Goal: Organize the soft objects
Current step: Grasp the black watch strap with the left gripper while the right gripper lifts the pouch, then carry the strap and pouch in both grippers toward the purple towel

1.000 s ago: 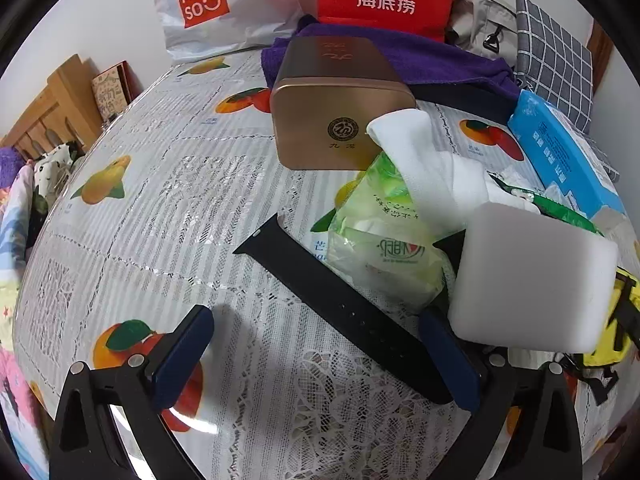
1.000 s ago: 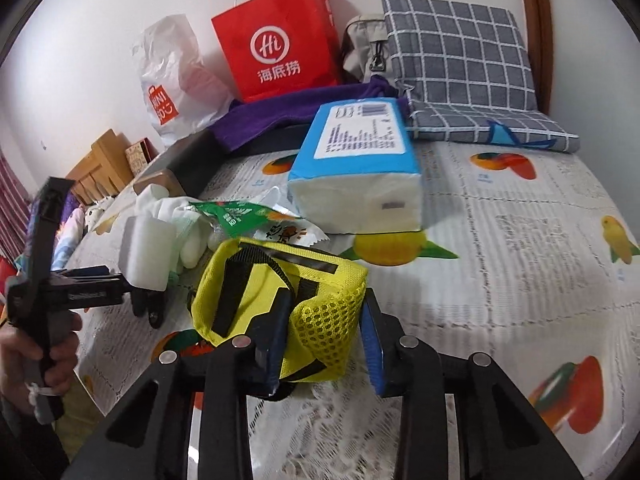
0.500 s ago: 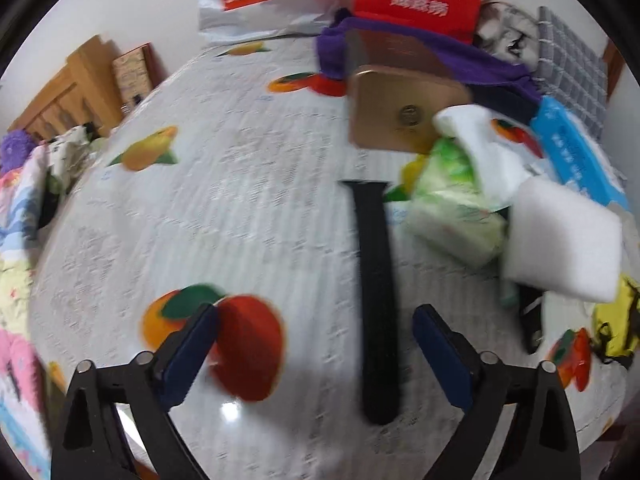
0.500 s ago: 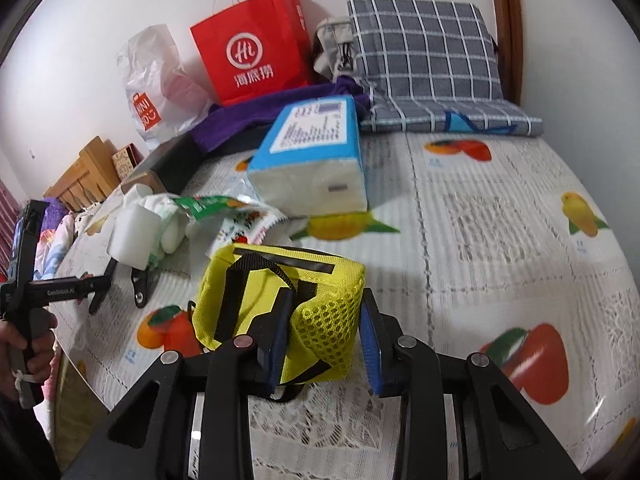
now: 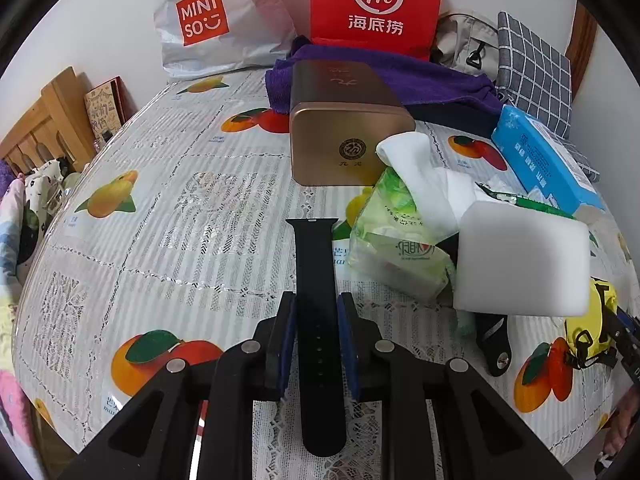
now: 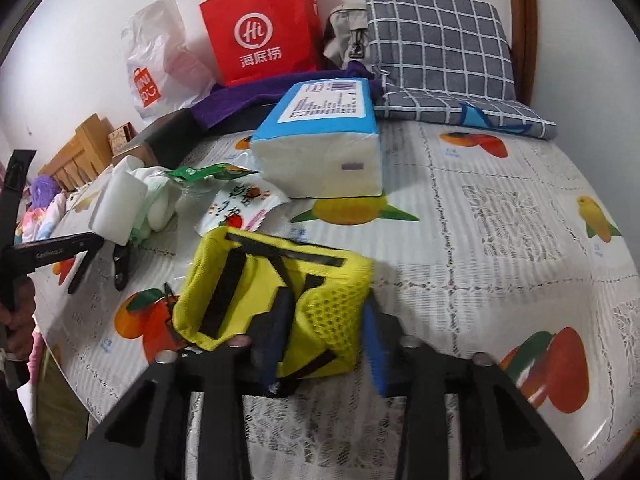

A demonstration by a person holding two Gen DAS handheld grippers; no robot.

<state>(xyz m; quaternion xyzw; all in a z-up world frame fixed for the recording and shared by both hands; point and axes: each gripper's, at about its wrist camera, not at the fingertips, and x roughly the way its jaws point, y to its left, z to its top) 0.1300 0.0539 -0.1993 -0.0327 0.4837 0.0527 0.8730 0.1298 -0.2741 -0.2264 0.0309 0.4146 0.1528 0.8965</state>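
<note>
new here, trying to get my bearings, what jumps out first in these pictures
The red paper bag standing at the back against the wall draws the eye first, over a fruit-print tablecloth crowded with clutter. Up front, the left gripper has just closed on a black watch strap lying flat. The right gripper clamps a bright yellow mesh pouch, just before a blue tissue pack.

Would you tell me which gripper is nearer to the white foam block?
Left. The left gripper, shut on the black watch strap, sits just beside the white foam block; the right gripper, clamping the yellow mesh pouch, is farther away.
</note>
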